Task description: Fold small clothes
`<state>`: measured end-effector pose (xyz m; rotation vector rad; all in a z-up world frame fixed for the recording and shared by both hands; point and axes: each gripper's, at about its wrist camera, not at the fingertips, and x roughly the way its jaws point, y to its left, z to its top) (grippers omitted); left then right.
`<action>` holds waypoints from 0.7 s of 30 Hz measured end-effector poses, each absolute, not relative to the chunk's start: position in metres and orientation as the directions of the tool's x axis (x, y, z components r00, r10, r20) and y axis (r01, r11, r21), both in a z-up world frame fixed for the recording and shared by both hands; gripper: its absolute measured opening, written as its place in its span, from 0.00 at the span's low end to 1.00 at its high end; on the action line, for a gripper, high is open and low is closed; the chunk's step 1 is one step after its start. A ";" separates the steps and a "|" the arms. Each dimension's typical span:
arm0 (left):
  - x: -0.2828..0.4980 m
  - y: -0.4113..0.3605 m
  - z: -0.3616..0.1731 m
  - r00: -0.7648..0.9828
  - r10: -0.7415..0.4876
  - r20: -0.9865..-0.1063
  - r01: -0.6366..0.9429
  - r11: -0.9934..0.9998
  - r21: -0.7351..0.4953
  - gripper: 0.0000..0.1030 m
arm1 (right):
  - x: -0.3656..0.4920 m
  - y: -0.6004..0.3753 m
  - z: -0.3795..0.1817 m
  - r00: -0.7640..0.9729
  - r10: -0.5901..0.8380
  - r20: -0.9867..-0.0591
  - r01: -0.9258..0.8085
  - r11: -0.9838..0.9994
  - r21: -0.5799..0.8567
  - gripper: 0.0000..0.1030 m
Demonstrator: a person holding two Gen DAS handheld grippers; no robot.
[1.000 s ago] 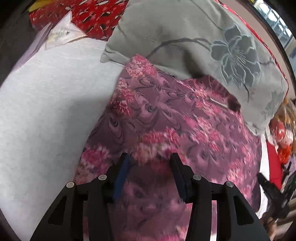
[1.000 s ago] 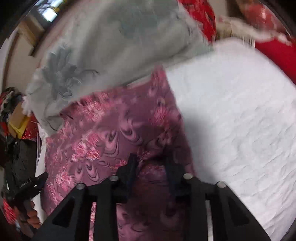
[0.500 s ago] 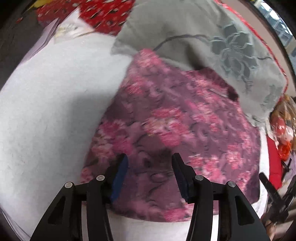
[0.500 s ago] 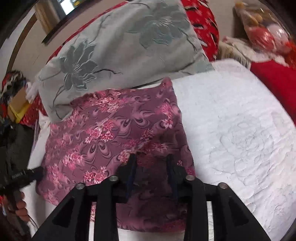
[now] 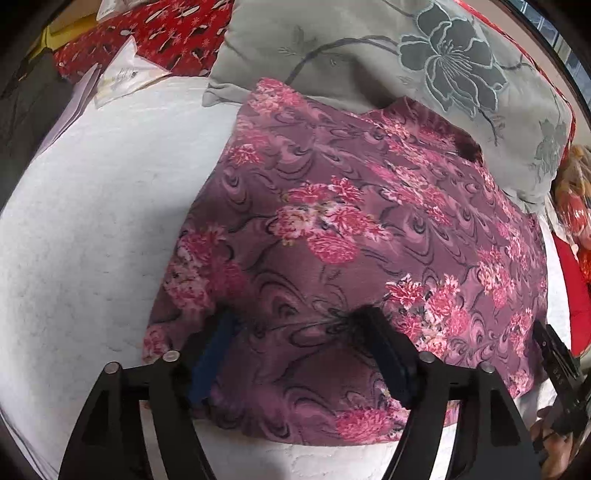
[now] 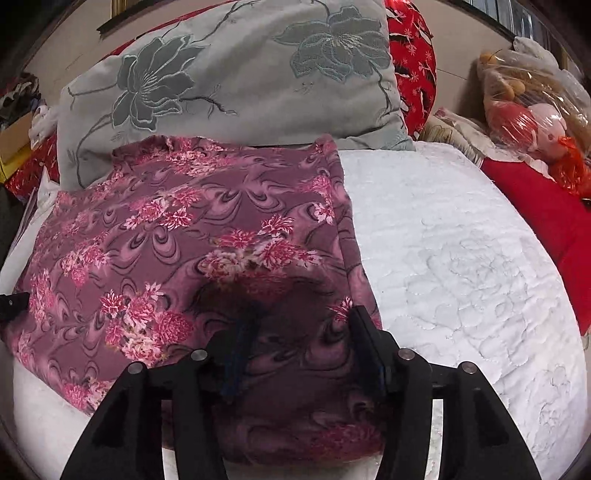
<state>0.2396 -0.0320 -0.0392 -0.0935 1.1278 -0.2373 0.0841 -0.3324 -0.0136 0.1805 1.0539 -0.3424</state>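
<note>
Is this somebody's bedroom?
Most likely a bedroom. A purple flowered garment lies on a white quilted bed cover, with a big grey flower-print pillow propped behind it and red patterned bedding further back.

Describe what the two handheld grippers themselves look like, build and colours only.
Both are matte black plastic. The left gripper has two curved, hollowed-out struts per side, joined by round silver pins, and flat fingers with blue pads. The right gripper has the same black struts, silver pins and blue-edged pads. No cables, markings or sleeves are visible.
</note>
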 end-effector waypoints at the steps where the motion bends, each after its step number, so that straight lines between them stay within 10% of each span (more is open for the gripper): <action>1: 0.239 -0.033 -0.040 0.408 -0.235 -0.882 0.142 0.971 -0.193 0.74 | 0.085 -0.332 -0.014 0.448 -0.196 -0.872 0.359 0.933 -0.025 0.55; 21: 0.301 -0.022 -0.001 0.490 -0.254 -0.834 0.156 0.967 -0.203 0.83 | 0.142 -0.415 0.015 0.454 -0.130 -0.881 0.556 0.814 0.166 0.74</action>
